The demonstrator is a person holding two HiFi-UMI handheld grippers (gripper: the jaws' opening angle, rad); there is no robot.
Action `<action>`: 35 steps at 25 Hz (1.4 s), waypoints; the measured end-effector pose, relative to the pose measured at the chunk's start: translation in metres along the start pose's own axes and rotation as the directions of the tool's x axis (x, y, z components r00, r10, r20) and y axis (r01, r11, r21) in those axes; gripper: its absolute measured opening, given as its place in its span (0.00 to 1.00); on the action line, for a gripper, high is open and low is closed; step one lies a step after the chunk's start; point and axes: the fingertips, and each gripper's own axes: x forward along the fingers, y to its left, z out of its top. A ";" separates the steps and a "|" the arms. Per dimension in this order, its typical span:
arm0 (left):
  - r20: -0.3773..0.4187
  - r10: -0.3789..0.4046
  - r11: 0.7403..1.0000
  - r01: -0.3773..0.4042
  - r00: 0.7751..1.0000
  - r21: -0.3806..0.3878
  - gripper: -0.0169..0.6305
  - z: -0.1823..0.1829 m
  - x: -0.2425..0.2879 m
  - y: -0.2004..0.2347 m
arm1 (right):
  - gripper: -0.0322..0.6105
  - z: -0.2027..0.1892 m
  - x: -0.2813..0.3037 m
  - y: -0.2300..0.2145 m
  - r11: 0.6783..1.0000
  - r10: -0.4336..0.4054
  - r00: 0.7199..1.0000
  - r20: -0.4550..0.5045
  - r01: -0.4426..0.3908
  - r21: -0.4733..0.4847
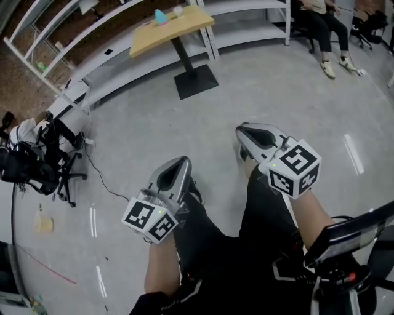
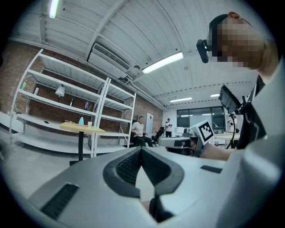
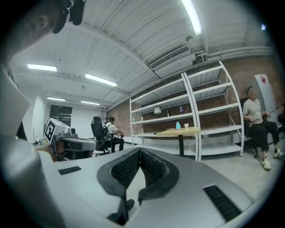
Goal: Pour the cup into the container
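Note:
A small white cup [image 1: 178, 10] and a blue container [image 1: 160, 16] stand on a round wooden table [image 1: 184, 27] far ahead across the floor. Both grippers are held low over the person's legs, well short of the table. My left gripper [image 1: 183, 160] is shut, its pads meeting with nothing between them [image 2: 141, 149]. My right gripper [image 1: 241, 128] is also shut and empty [image 3: 140, 150]. In the left gripper view the table [image 2: 82, 128], the container [image 2: 81, 120] and the cup [image 2: 89, 124] are small and distant. The right gripper view shows the same cup [image 3: 186, 126] and container [image 3: 178, 125].
Long white shelving [image 1: 92, 43] runs behind the table. A person sits at the far right [image 1: 326, 31]. An office chair with gear [image 1: 55, 166] and a floor cable [image 1: 101, 178] lie at the left. Another seated person [image 3: 111, 133] is off to the side.

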 end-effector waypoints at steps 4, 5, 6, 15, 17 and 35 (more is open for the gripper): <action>0.046 0.015 1.000 -0.015 0.999 -0.010 0.03 -0.007 -0.054 -0.052 | 0.05 -0.011 -0.062 0.044 1.000 -0.010 1.000 0.023 0.010 0.007; 0.057 0.023 1.000 -0.022 0.998 -0.015 0.03 -0.009 -0.068 -0.061 | 0.05 -0.013 -0.074 0.057 1.000 -0.014 1.000 0.028 0.014 0.007; 0.064 0.026 1.000 -0.025 0.998 -0.018 0.03 -0.011 -0.084 -0.069 | 0.05 -0.014 -0.085 0.071 1.000 -0.019 0.999 0.032 0.019 0.007; 0.085 0.014 1.000 -0.013 0.996 -0.020 0.03 -0.012 -0.178 -0.124 | 0.05 -0.009 -0.163 0.159 0.997 -0.074 0.995 0.064 0.074 0.007; 0.088 0.019 1.000 -0.017 0.996 -0.022 0.03 -0.010 -0.189 -0.128 | 0.05 -0.005 -0.172 0.165 0.996 -0.087 0.994 0.072 0.087 0.002; 0.104 -0.003 1.000 0.003 0.995 0.000 0.03 -0.008 -0.222 -0.175 | 0.05 -0.001 -0.229 0.193 0.991 -0.133 0.988 0.077 0.134 -0.012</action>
